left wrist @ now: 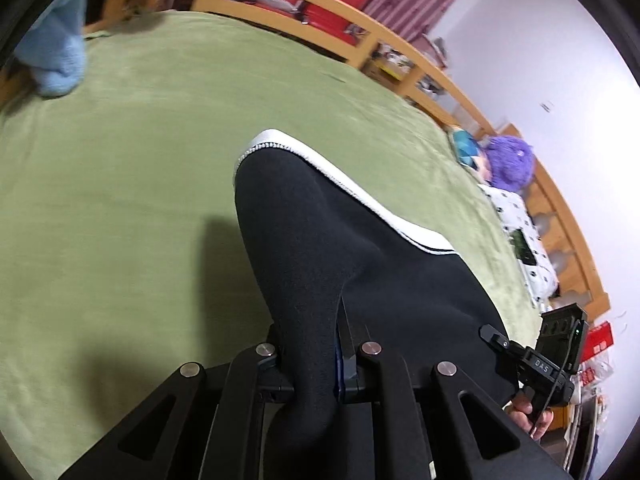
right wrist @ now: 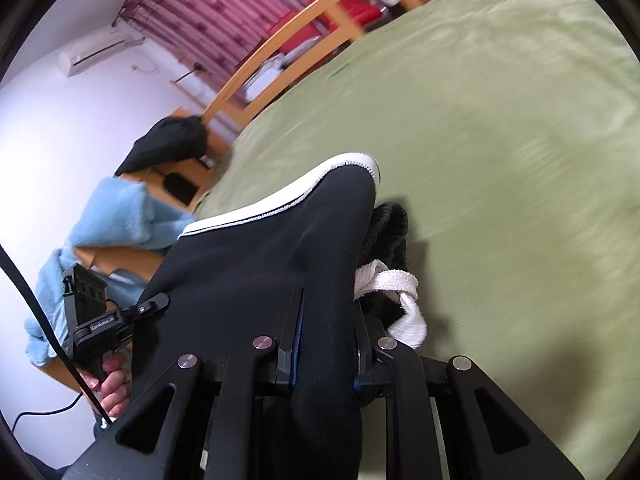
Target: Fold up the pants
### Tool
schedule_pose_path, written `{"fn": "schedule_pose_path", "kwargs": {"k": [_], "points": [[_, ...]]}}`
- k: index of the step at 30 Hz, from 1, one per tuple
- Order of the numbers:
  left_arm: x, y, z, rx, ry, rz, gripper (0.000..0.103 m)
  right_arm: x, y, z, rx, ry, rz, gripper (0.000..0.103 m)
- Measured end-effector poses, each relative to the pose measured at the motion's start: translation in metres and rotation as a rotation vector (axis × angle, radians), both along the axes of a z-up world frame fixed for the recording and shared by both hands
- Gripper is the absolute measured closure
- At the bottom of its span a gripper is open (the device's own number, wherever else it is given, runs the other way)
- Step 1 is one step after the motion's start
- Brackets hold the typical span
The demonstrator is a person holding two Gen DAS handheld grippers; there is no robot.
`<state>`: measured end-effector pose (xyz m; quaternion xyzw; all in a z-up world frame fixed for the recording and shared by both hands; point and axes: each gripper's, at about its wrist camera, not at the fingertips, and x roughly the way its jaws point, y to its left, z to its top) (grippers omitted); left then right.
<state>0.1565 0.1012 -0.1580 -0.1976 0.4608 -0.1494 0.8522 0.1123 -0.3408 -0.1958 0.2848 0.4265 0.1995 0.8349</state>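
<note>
Black pants (left wrist: 320,232) with a white side stripe (left wrist: 360,196) hang lifted over the green bed cover (left wrist: 140,180). My left gripper (left wrist: 316,344) is shut on a bunch of the black cloth, which drapes over and hides its fingers. In the right wrist view the same pants (right wrist: 280,248) are pinched in my right gripper (right wrist: 328,320), shut on the fabric near the waistband, where a white drawstring (right wrist: 396,292) dangles. Each view shows the other gripper off to the side: the right one (left wrist: 552,356), the left one (right wrist: 100,320), each in a hand.
A wooden bed rail (left wrist: 320,12) runs along the far edge. A light blue garment (left wrist: 56,52) lies at a corner. A purple plush (left wrist: 512,160) and a dotted pillow (left wrist: 520,232) sit at the bed's right side. Red boxes stand behind the rail.
</note>
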Motion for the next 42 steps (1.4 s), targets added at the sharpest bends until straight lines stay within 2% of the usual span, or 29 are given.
{"fn": "schedule_pose_path", "kwargs": {"k": [3, 5, 6, 7, 8, 9, 10, 11, 13, 15, 17, 20, 22, 23, 24, 26, 27, 30, 33, 36, 38, 42], "points": [[0.006, 0.021, -0.017, -0.017, 0.05, 0.004, 0.089, 0.006, 0.028, -0.01, -0.035, 0.019, 0.028, 0.084], [0.009, 0.02, -0.033, 0.021, 0.115, -0.001, 0.081, 0.009, 0.032, -0.017, -0.11, 0.064, 0.013, 0.076], [0.007, 0.018, -0.036, 0.071, 0.13, 0.01, 0.074, 0.01, 0.03, -0.02, -0.15, 0.082, -0.002, 0.068], [0.004, 0.015, -0.037, 0.159, 0.135, 0.026, 0.071, 0.009, 0.027, -0.021, -0.18, 0.092, -0.021, 0.063], [0.0, 0.01, -0.036, 0.255, 0.134, 0.043, 0.066, 0.004, 0.023, -0.019, -0.206, 0.095, -0.042, 0.055], [-0.007, 0.004, -0.032, 0.346, 0.121, 0.057, 0.063, -0.002, 0.019, -0.014, -0.234, 0.09, -0.062, 0.053], [-0.012, 0.002, -0.029, 0.363, 0.112, 0.06, 0.059, -0.007, 0.018, -0.008, -0.257, 0.082, -0.071, 0.053], [-0.02, -0.001, -0.027, 0.362, 0.106, 0.06, 0.052, -0.014, 0.019, 0.001, -0.292, 0.068, -0.081, 0.053], [-0.034, -0.005, -0.021, 0.337, 0.078, 0.053, 0.052, -0.029, 0.024, 0.023, -0.389, 0.01, -0.125, 0.055], [-0.051, -0.006, -0.014, 0.323, 0.024, 0.042, 0.049, -0.044, 0.035, 0.043, -0.431, -0.072, -0.127, 0.055], [-0.071, -0.01, -0.011, 0.314, -0.023, 0.018, 0.038, -0.058, 0.053, 0.055, -0.452, -0.15, -0.09, 0.057], [-0.101, -0.023, -0.026, 0.378, -0.027, 0.0, 0.038, -0.082, 0.088, 0.053, -0.529, -0.246, -0.001, 0.057], [-0.118, -0.027, -0.048, 0.432, 0.002, 0.003, 0.037, -0.092, 0.101, 0.033, -0.583, -0.217, 0.058, 0.057], [-0.124, -0.025, -0.057, 0.447, 0.011, 0.014, 0.032, -0.093, 0.105, 0.017, -0.598, -0.173, 0.075, 0.058], [-0.13, -0.023, -0.07, 0.436, 0.04, 0.024, 0.03, -0.094, 0.108, 0.005, -0.615, -0.139, 0.075, 0.059], [-0.133, -0.012, -0.09, 0.309, 0.111, 0.028, 0.028, -0.095, 0.107, -0.027, -0.656, -0.034, 0.075, 0.06], [-0.134, -0.004, -0.093, 0.245, 0.127, 0.044, 0.028, -0.095, 0.108, -0.031, -0.66, -0.025, 0.062, 0.06], [-0.135, 0.001, -0.077, 0.253, 0.089, 0.026, 0.029, -0.097, 0.111, -0.015, -0.676, -0.053, 0.085, 0.061], [-0.133, 0.003, -0.051, 0.305, 0.03, 0.03, 0.031, -0.096, 0.101, 0.001, -0.588, -0.07, 0.119, 0.062], [-0.12, 0.004, -0.025, 0.329, -0.045, 0.04, 0.031, -0.09, 0.09, 0.032, -0.542, -0.161, 0.094, 0.062], [-0.1, 0.002, -0.013, 0.321, -0.067, 0.042, 0.031, -0.068, 0.088, 0.051, -0.551, -0.231, 0.077, 0.062], [-0.048, -0.009, 0.004, 0.325, -0.108, 0.059, 0.031, -0.007, 0.091, 0.064, -0.552, -0.282, 0.033, 0.061]]}}
